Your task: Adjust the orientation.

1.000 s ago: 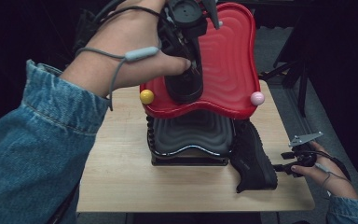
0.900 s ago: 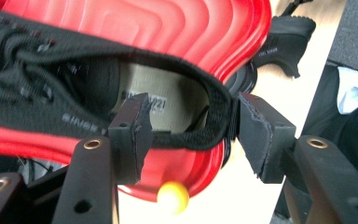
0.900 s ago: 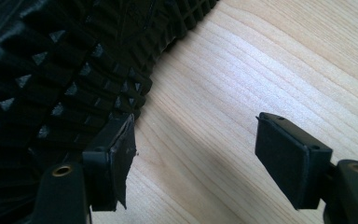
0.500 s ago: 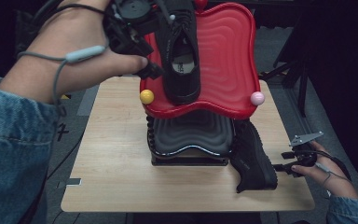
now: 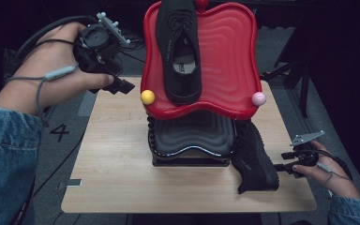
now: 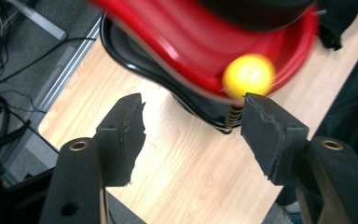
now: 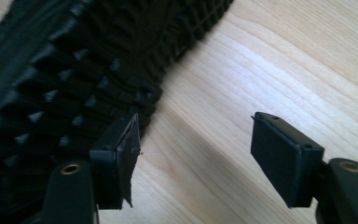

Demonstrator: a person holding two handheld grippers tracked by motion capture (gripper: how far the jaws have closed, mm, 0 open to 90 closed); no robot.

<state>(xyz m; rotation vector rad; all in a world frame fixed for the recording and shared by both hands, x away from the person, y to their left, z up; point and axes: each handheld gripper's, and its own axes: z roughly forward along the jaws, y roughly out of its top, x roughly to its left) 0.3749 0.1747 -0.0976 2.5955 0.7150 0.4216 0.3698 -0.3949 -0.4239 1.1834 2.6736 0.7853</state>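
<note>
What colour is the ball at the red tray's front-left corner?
Yellow. The ball sits at the red tray's front-left corner, clearest in the high view.

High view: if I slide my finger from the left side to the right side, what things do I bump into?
Left tool → yellow ball → shoe on the red tray → pink ball → right tool.

The person wears blue jeans-cloth sleeves (image 5: 7, 154) on both arms. Each hand has black tongs. The left tongs (image 5: 104, 49) have a round black body, a grey plate with little knobs on top, and a grey cable with a fat lump. The right tongs (image 5: 304, 152) are smaller-looking, with a grey three-cornered plate. The jaws are black with rough pads and small brass rings.
</note>
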